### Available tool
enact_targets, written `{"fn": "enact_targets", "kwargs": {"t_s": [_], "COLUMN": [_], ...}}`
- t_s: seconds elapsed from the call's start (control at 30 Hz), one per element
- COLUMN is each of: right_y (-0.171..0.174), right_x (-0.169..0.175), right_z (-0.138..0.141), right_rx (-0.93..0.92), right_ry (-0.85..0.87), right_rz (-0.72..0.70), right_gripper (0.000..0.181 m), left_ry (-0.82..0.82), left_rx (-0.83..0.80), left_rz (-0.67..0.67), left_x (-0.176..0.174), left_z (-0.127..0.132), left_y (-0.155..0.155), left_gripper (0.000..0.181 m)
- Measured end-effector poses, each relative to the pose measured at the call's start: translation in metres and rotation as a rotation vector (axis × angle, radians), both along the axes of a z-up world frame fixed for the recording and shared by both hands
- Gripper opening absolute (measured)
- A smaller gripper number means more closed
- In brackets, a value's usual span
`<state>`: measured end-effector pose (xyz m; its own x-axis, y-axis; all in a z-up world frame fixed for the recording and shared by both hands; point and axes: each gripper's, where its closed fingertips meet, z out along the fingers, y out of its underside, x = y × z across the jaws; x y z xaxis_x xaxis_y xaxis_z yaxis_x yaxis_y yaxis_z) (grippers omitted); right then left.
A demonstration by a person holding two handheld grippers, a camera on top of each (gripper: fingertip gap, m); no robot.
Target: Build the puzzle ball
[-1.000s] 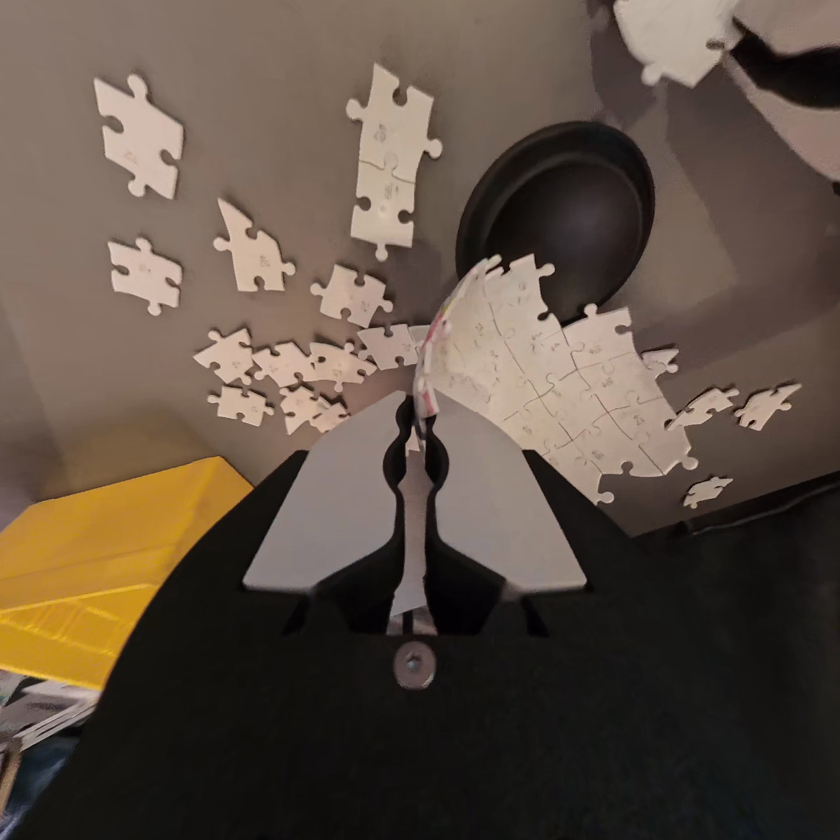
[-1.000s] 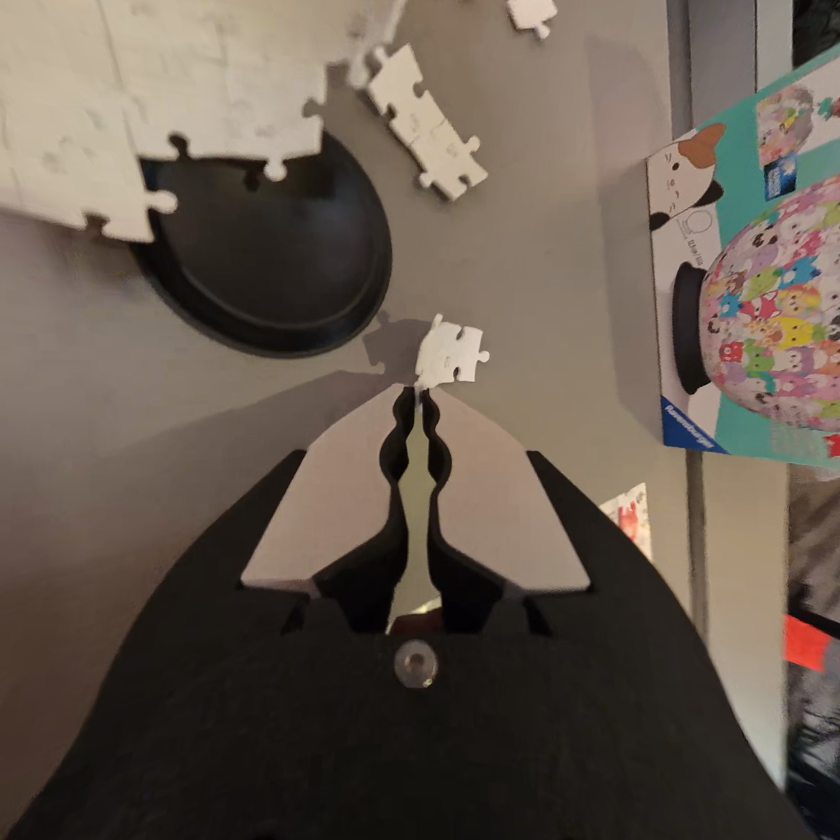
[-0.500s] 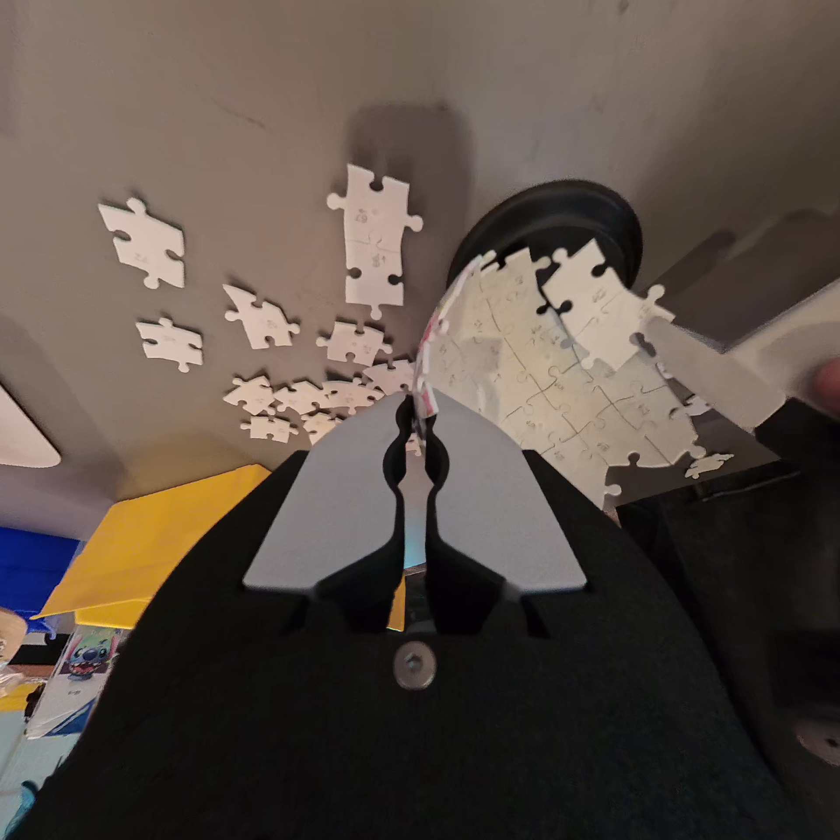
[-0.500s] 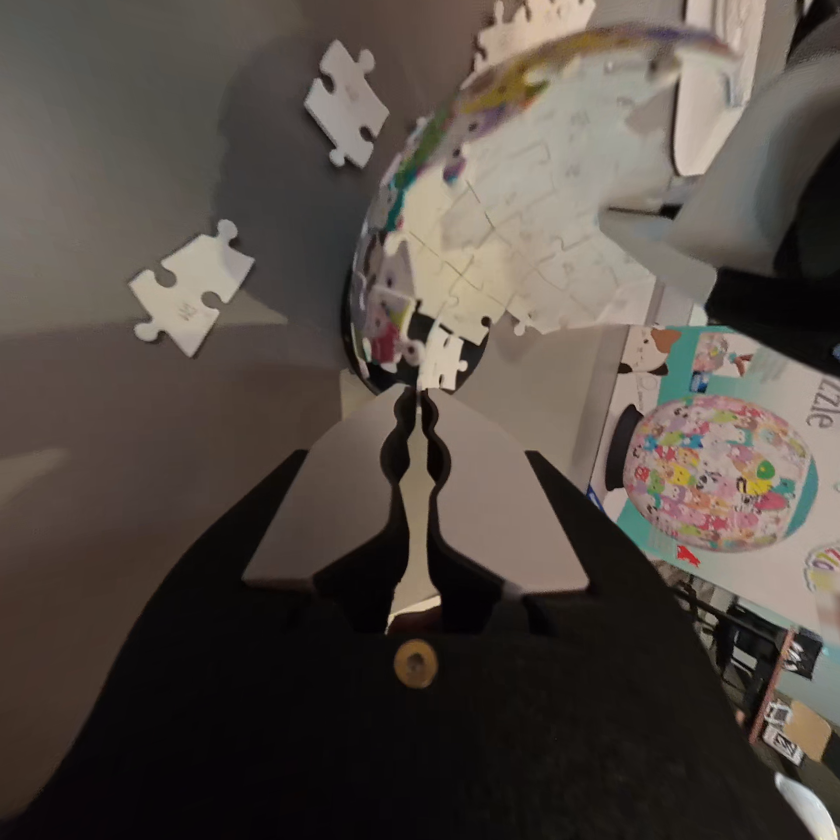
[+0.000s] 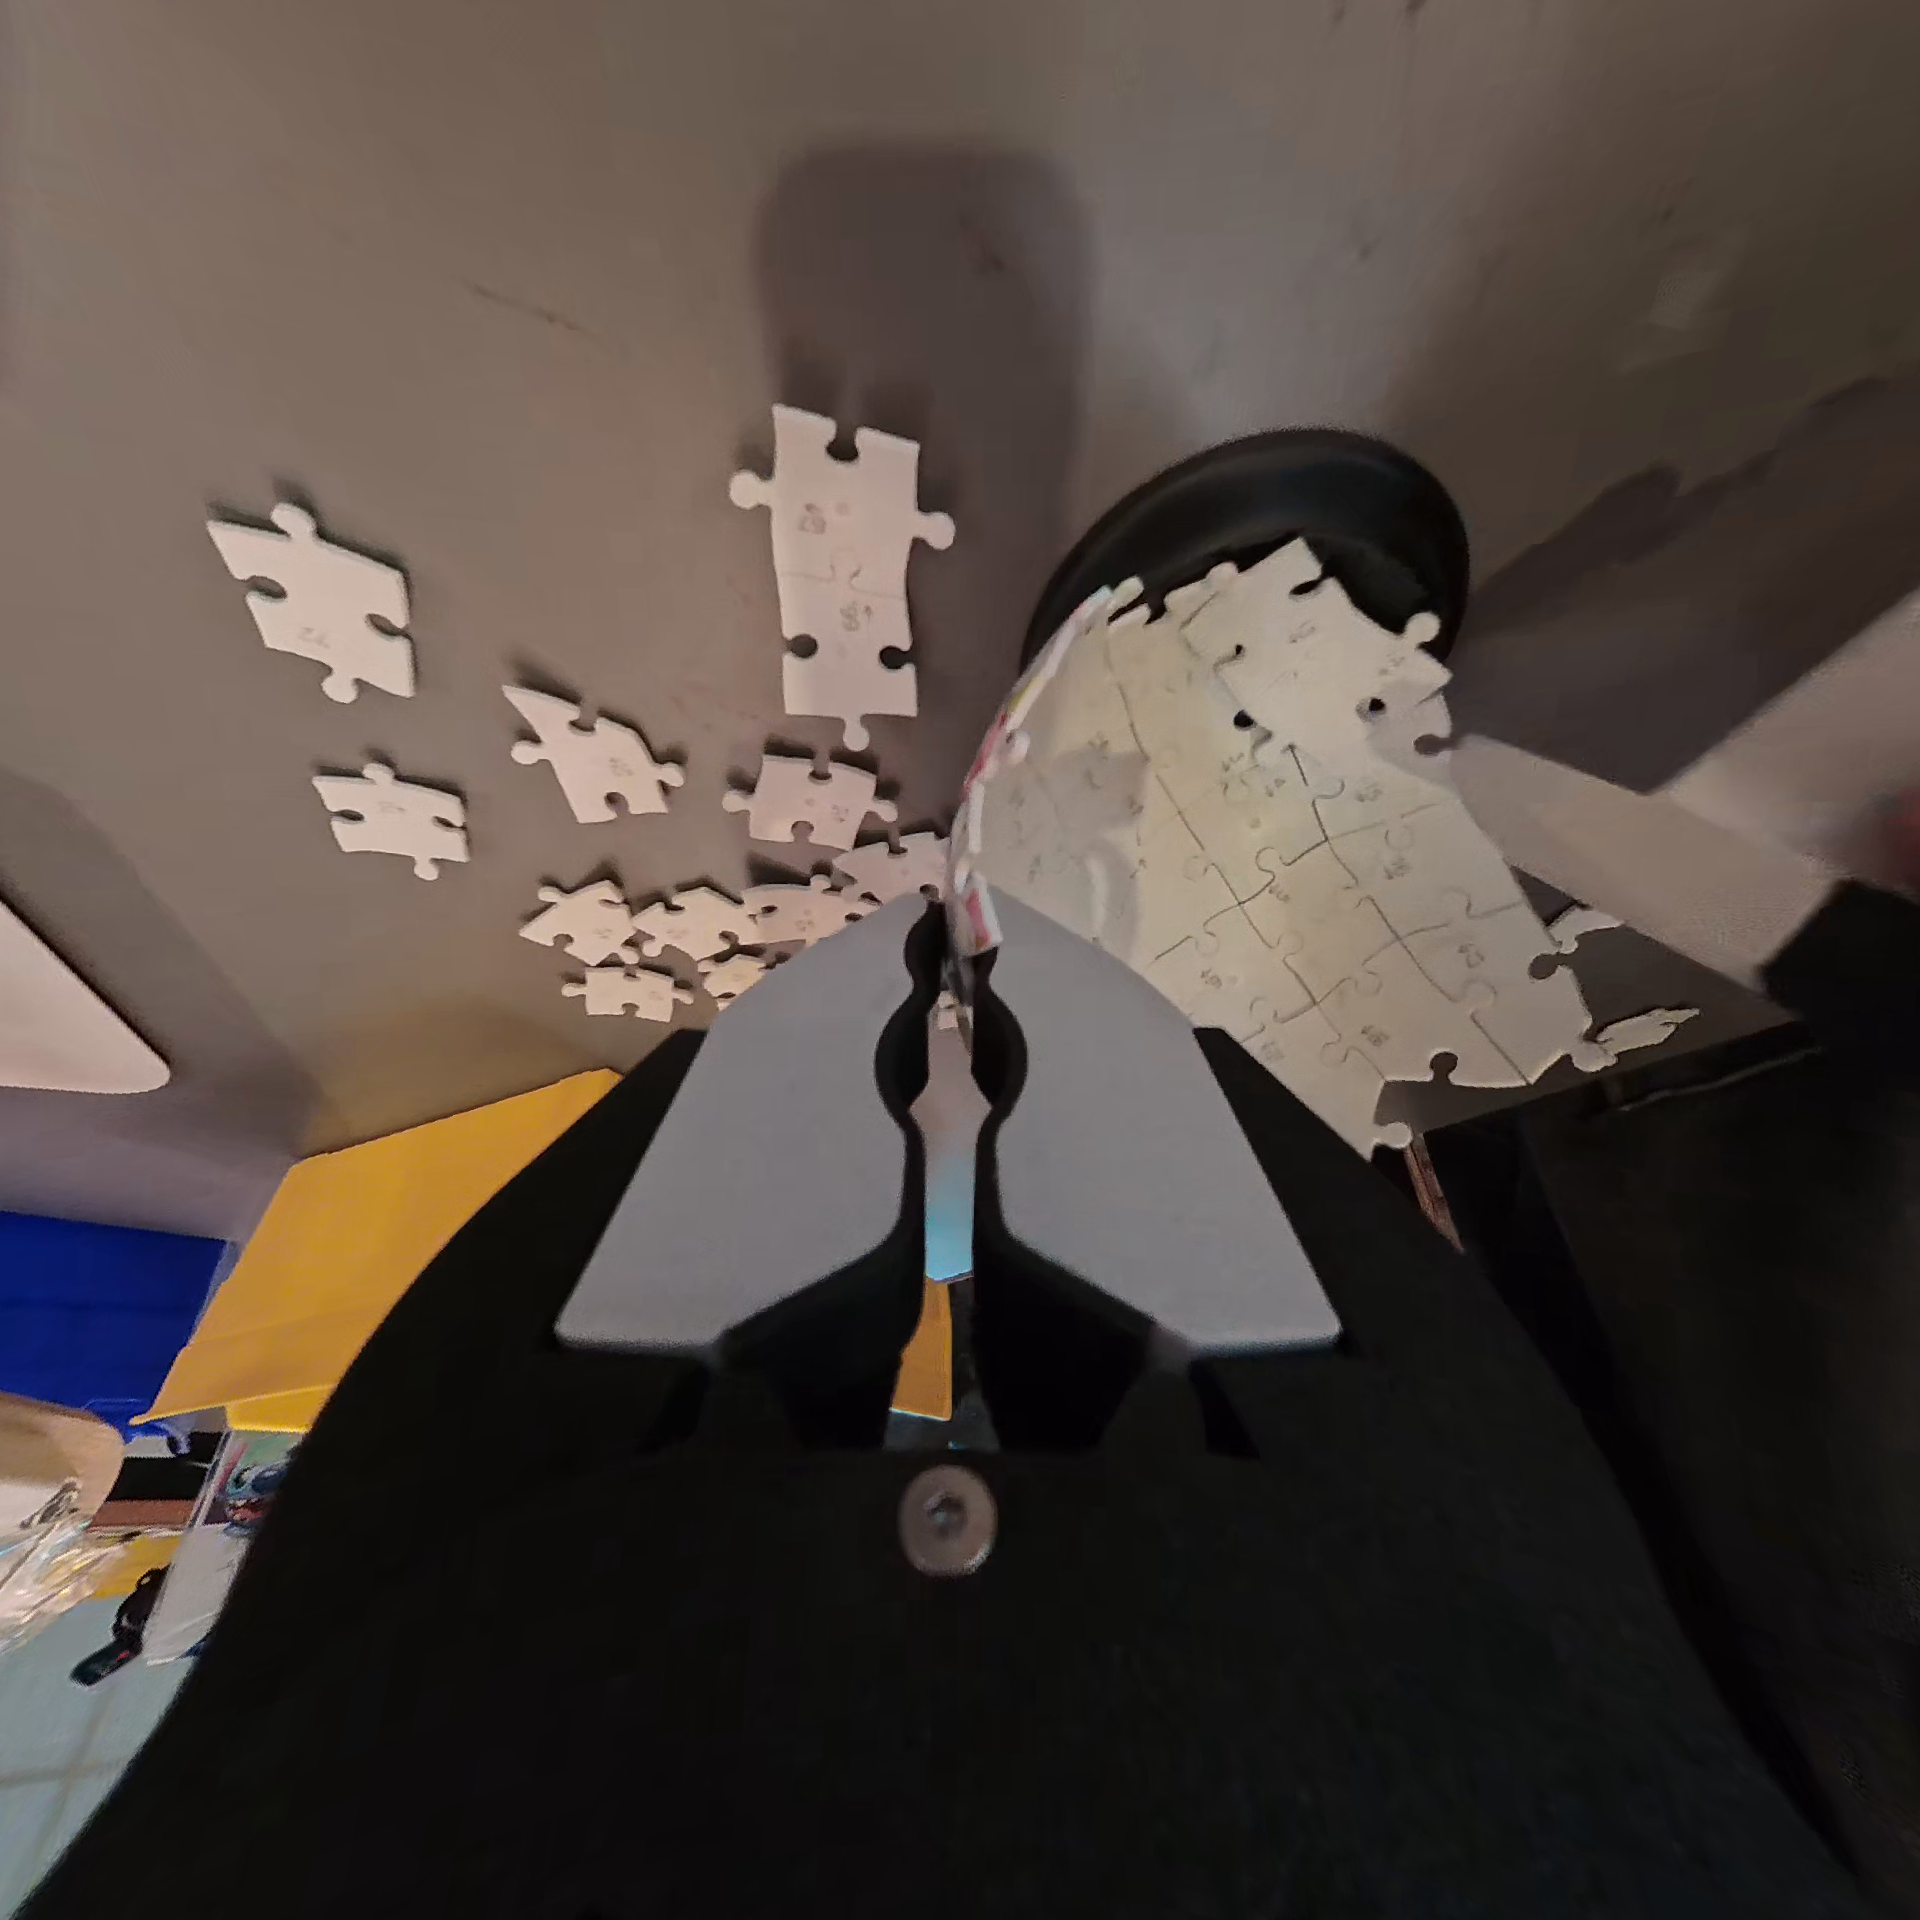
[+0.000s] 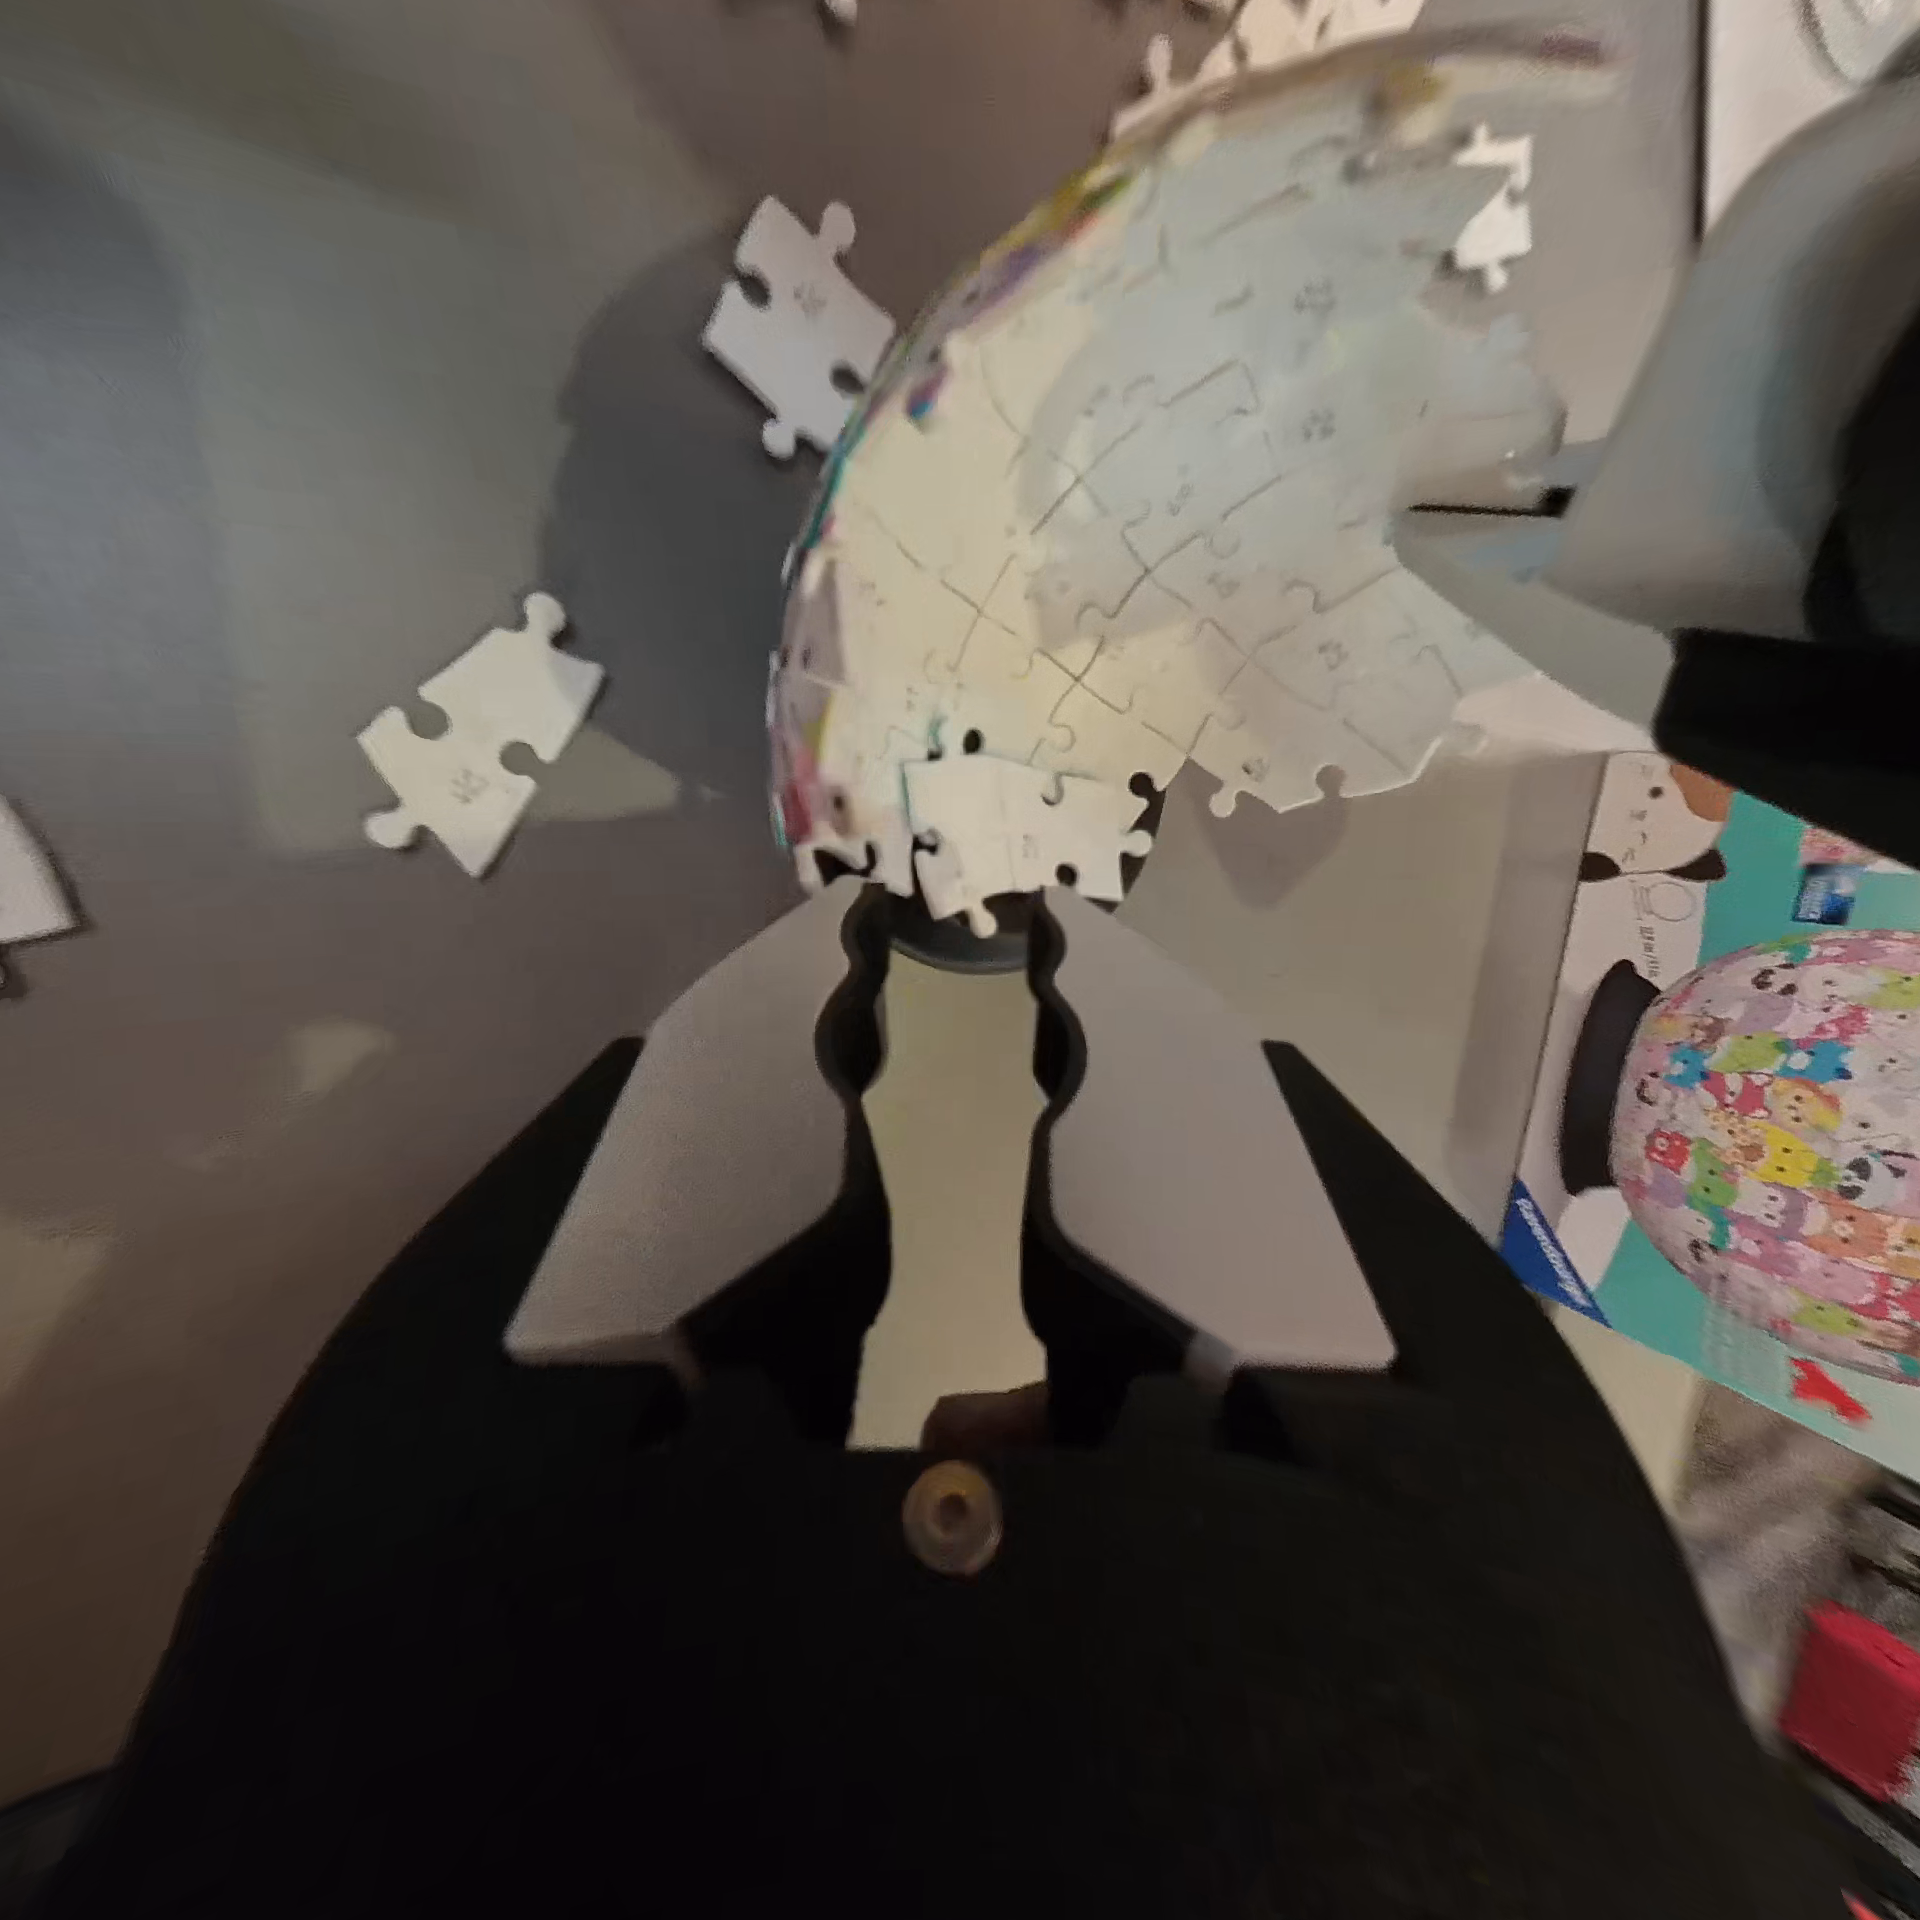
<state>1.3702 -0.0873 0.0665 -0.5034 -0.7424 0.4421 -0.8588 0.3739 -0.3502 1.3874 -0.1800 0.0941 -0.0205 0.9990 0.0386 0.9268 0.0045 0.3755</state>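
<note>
My left gripper (image 5: 958, 914) is shut on the rim of the partly built puzzle ball (image 5: 1278, 862), a curved white shell with a coloured outer face, held above the table. The shell also fills the right wrist view (image 6: 1122, 540). My right gripper (image 6: 956, 925) is open, its tips just below a white two-part puzzle piece (image 6: 1023, 836) that sits against the shell's lower edge. In the left wrist view this piece (image 5: 1309, 644) lies on the shell's far edge, with the right gripper's grey finger (image 5: 1590, 831) beside it. The black round stand (image 5: 1278, 499) rests behind the shell.
Several loose white pieces lie on the grey table (image 5: 520, 260), among them a joined pair (image 5: 847, 561) and singles (image 5: 312, 603) (image 6: 478, 727) (image 6: 800, 322). A yellow box (image 5: 416, 1236) is at the near left. The puzzle's picture box (image 6: 1766, 1143) lies to the right. Spacing between my two grippers at the tips: around 10 centimeters.
My right gripper carried the small piece from over the table up to the shell's edge and has opened its jaws. My left gripper keeps its hold on the shell, now slightly higher.
</note>
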Motion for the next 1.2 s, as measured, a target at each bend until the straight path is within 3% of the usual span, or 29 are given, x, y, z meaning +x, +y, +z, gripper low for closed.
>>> {"fn": "enact_targets", "kwargs": {"t_s": [0.13,0.27,0.4,0.5,0.73,0.93,1.2], "right_y": [0.001,-0.017,-0.035,-0.048,-0.04,-0.041,-0.049], "right_x": [-0.003,-0.005,0.0,-0.01,-0.014,0.002,-0.009], "right_z": [0.024,0.032,0.013,0.002,-0.017,-0.006,-0.019], "right_rx": [0.001,-0.045,-0.067,-0.047,0.024,0.008,0.047], "right_ry": [-0.249,-0.482,-0.431,-0.374,-0.285,-0.338,-0.306], "right_rz": [-0.018,-0.03,-0.009,-0.087,-0.154,-0.156,-0.213], "right_gripper": [0.026,0.009,0.009,0.001,0.0,0.001,0.0], "left_ry": [-0.006,-0.011,-0.019,-0.017,-0.013,-0.015,-0.015], "left_rx": [-0.005,-0.023,-0.038,-0.045,-0.069,-0.073,-0.074], "left_rz": [-0.008,-0.031,-0.05,-0.051,-0.066,-0.079,-0.077], "left_x": [0.0,-0.001,-0.001,-0.001,-0.003,-0.006,-0.006], "left_z": [0.001,0.003,0.004,0.005,0.006,0.004,0.005], "left_y": [-0.001,-0.002,-0.003,-0.004,-0.009,-0.008,-0.007], "left_gripper": [0.002,0.002,0.002,0.002,0.002,0.002,0.002]}}
